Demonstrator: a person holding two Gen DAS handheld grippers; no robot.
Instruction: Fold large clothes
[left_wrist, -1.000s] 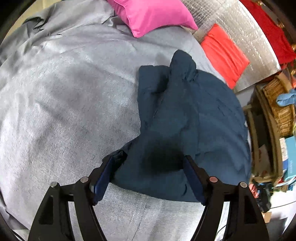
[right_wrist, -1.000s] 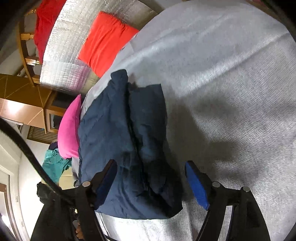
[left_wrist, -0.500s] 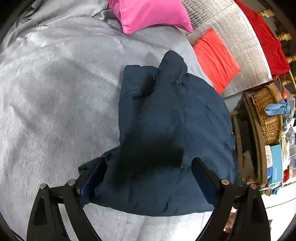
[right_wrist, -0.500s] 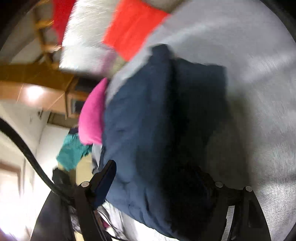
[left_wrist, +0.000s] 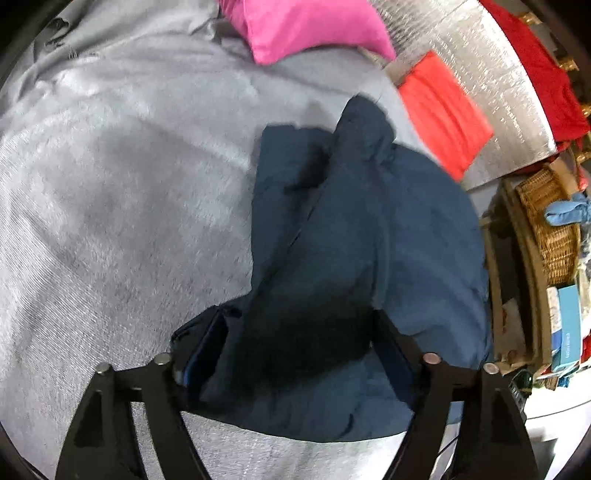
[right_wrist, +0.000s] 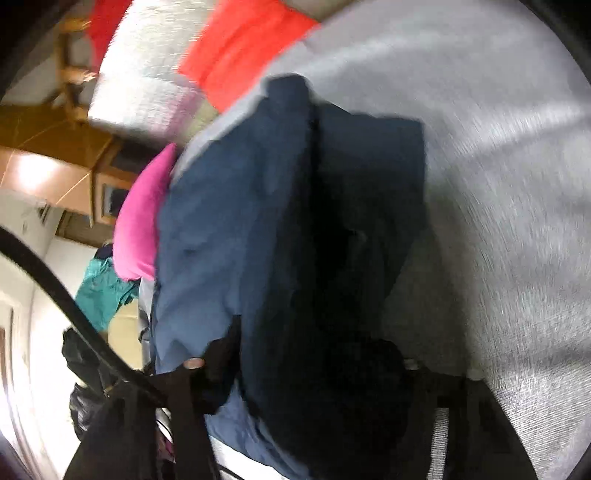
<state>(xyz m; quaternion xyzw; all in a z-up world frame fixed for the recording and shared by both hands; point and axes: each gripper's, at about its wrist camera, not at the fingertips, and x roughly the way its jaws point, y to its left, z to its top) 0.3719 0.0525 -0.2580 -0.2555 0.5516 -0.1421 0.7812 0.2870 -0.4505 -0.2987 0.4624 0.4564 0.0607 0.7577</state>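
Note:
A navy blue padded jacket (left_wrist: 369, 236) lies folded lengthwise on a grey bedspread (left_wrist: 110, 203), hood end far from me. My left gripper (left_wrist: 295, 347) has its jaws wide apart, pressed into the jacket's near end, with cloth bulging between the fingers. In the right wrist view the jacket (right_wrist: 236, 229) fills the middle. My right gripper (right_wrist: 306, 365) straddles its near end, jaws apart and partly buried in dark cloth; the view is blurred.
A pink pillow (left_wrist: 306, 26), an orange-red pillow (left_wrist: 447, 110) and a silver quilted mat (left_wrist: 491, 70) lie at the bed's far side. A wicker basket (left_wrist: 550, 229) and shelves stand to the right. Teal cloth (right_wrist: 103, 288) lies beyond the bed's left edge.
Both grippers moved forward and down onto the jacket's near end. The right gripper's fingers sank into the cloth and its view swung and blurred.

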